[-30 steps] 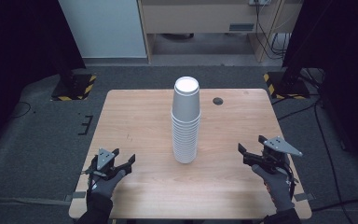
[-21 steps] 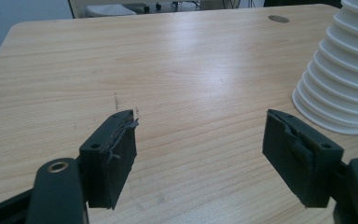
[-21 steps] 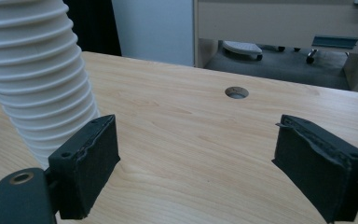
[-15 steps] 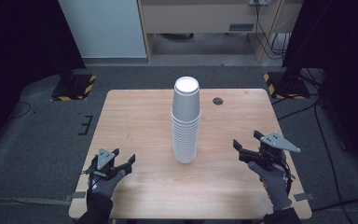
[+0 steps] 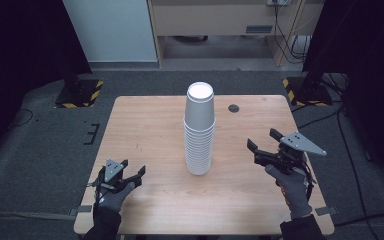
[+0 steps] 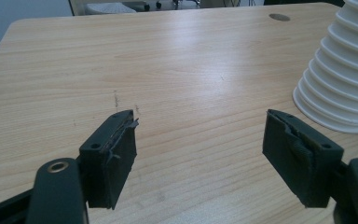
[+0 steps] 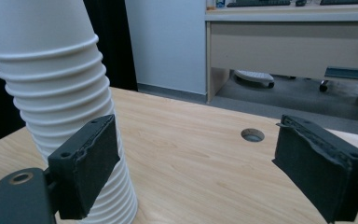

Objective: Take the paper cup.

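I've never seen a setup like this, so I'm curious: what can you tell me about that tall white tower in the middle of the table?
It is a stack of white cups, nested upside down, rims stepped like ribs down the lower half and one flat cup bottom on top. They look like paper or thin plastic. The stack stands upright near the centre of the wooden table, resting on its widest rim. Nothing else touches it: the left gripper and right gripper sit apart on either side, jaws open.

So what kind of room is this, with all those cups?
Probably a lab or office workroom set up for recording: a wooden table stands between dark curtains, cables trail behind it, and a desk stands further back.
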`<move>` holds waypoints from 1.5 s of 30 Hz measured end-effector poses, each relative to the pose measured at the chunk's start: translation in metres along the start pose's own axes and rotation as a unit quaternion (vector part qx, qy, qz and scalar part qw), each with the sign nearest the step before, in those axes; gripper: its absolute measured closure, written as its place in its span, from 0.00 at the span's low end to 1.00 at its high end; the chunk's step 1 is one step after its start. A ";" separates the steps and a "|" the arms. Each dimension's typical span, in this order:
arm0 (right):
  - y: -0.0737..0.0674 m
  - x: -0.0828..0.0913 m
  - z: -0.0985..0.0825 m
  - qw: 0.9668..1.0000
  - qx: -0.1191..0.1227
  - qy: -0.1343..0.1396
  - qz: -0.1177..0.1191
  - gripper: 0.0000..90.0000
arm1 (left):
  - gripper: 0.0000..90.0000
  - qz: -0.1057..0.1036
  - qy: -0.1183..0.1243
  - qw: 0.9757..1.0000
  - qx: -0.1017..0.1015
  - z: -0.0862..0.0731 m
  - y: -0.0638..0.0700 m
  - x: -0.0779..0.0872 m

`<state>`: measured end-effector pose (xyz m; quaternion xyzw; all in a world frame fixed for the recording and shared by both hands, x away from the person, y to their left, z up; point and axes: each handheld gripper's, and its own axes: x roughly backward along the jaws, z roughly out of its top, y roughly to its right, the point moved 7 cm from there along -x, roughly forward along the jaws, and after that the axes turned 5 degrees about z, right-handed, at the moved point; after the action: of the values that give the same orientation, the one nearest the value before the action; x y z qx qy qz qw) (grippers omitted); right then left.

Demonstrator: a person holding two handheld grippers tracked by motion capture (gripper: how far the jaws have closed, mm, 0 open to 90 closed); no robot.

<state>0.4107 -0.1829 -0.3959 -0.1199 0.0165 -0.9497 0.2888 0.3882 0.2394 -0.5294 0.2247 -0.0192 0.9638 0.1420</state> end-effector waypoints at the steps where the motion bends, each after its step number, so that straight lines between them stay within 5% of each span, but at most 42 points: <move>1: 0.000 0.000 0.002 1.000 0.001 0.001 0.001 0.15 | 0.27 0.000 0.000 1.000 0.000 0.000 0.000 0.000; 45: -0.048 -0.025 0.076 0.998 0.026 0.045 0.047 0.14 | 0.27 0.000 -0.004 1.000 -0.001 -0.001 -0.001 -0.001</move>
<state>0.4230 -0.1261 -0.3230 -0.0684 0.0102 -0.9395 0.3354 0.3888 0.2401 -0.5305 0.2279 -0.0211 0.9631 0.1418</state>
